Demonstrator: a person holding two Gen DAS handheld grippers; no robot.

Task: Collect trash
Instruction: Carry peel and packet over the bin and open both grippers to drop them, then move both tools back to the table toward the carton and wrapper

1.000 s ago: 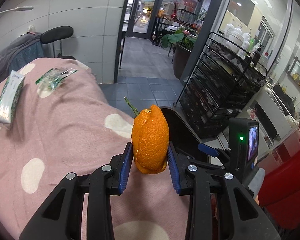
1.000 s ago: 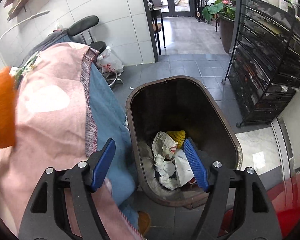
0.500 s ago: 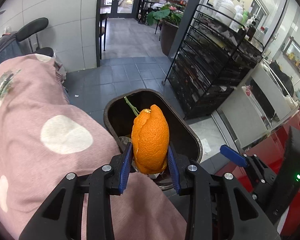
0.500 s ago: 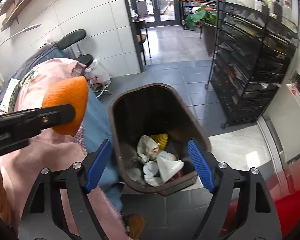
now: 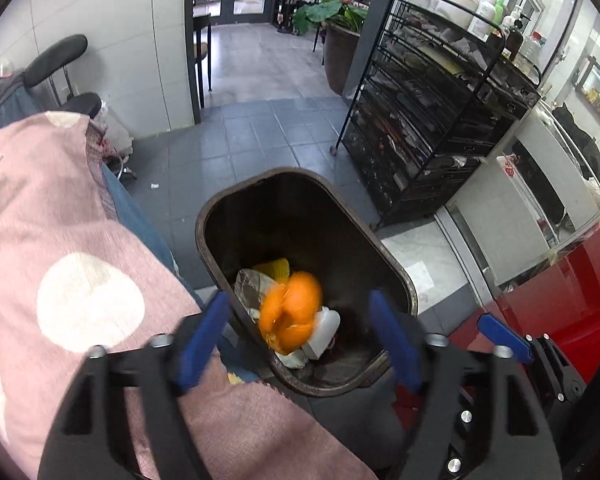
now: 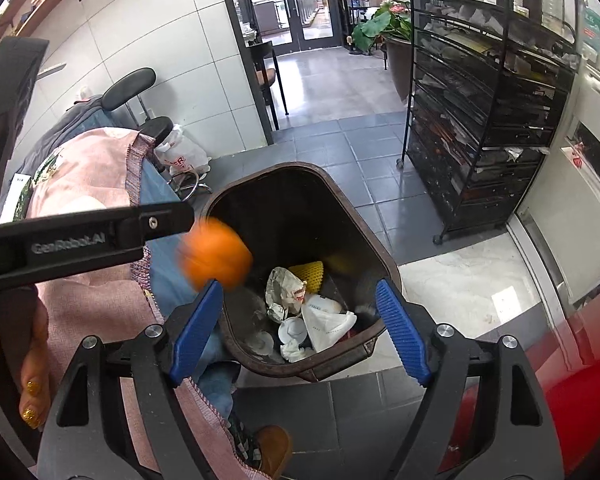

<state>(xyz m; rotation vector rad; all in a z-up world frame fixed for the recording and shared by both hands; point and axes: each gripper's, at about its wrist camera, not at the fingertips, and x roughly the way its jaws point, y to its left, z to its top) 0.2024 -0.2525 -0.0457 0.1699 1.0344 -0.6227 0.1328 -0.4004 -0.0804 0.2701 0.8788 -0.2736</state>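
While the left gripper (image 5: 297,340) jaws spread apart, the orange peel (image 5: 291,316) hangs blurred over the bin (image 5: 396,276); right gripper (image 6: 297,330) jaws gape empty

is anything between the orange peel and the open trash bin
Nothing visible. The orange peel is blurred in mid-air, clear of the left tool whose jaws are opening, with the trash bin open below it. Only earlier rubbish lies at the bottom.
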